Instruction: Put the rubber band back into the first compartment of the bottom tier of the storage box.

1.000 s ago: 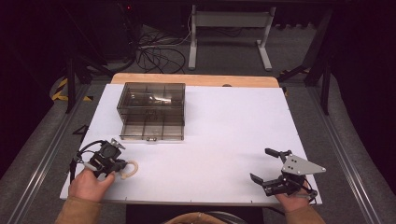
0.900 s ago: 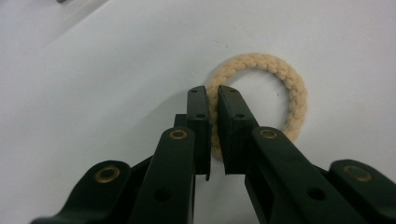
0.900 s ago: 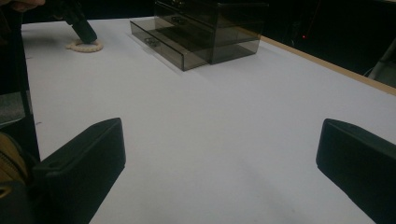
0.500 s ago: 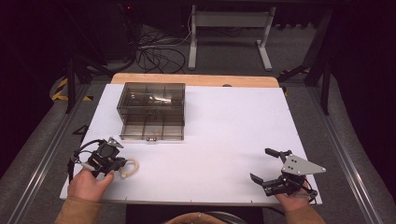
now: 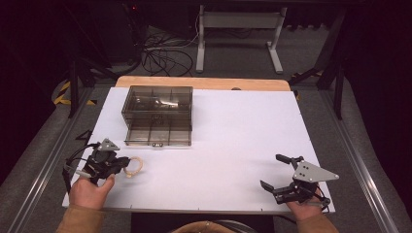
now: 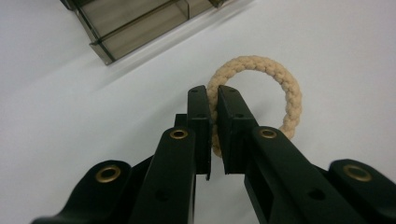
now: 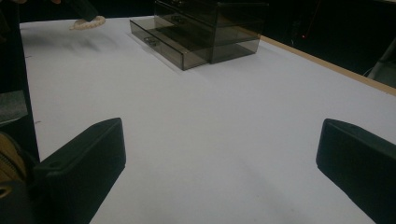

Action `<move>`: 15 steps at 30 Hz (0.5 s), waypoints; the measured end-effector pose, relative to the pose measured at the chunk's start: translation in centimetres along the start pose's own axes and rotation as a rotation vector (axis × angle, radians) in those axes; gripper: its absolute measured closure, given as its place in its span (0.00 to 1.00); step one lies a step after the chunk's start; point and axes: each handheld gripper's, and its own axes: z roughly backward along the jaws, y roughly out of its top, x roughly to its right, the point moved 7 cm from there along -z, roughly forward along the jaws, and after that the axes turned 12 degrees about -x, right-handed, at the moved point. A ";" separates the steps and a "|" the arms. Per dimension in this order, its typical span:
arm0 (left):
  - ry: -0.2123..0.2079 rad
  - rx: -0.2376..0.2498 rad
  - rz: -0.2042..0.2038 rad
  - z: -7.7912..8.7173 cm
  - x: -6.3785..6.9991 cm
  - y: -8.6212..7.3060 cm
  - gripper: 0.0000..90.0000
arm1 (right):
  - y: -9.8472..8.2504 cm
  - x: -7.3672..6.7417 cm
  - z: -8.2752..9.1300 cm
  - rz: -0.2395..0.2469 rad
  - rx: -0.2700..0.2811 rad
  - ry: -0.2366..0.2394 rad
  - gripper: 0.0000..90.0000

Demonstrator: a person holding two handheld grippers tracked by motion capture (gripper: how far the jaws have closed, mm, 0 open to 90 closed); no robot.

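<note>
At the near-left corner of the white tabletop (image 5: 233, 145), the left gripper (image 6: 212, 100), held in a person's left hand (image 5: 90, 190), has its two black jaws pinched on the near side of a single beige braided rope ring (image 6: 280, 79); the cord is squeezed between the pads while the rest of the loop lies flat on the white surface just beyond the fingertips. In the high view the same ring (image 5: 133, 166) shows just to the right of that gripper (image 5: 116, 165), near the table's front edge. Behind it, toward the far-left part of the table, stands one smoky-grey translucent plastic drawer box (image 5: 158, 109), its lowest drawer (image 5: 158, 137) pulled out toward the person, well apart from the ring. At the near-right corner, the right gripper (image 5: 278, 171), topped by a grey three-cornered plate, rests in the right hand (image 5: 303, 208) with its two jaws spread wide over bare table.
</note>
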 end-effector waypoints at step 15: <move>-0.028 0.195 0.013 2.0 -0.1 0.4 0.93 | 0.0 0.0 0.0 -0.003 -0.001 -0.001 0.02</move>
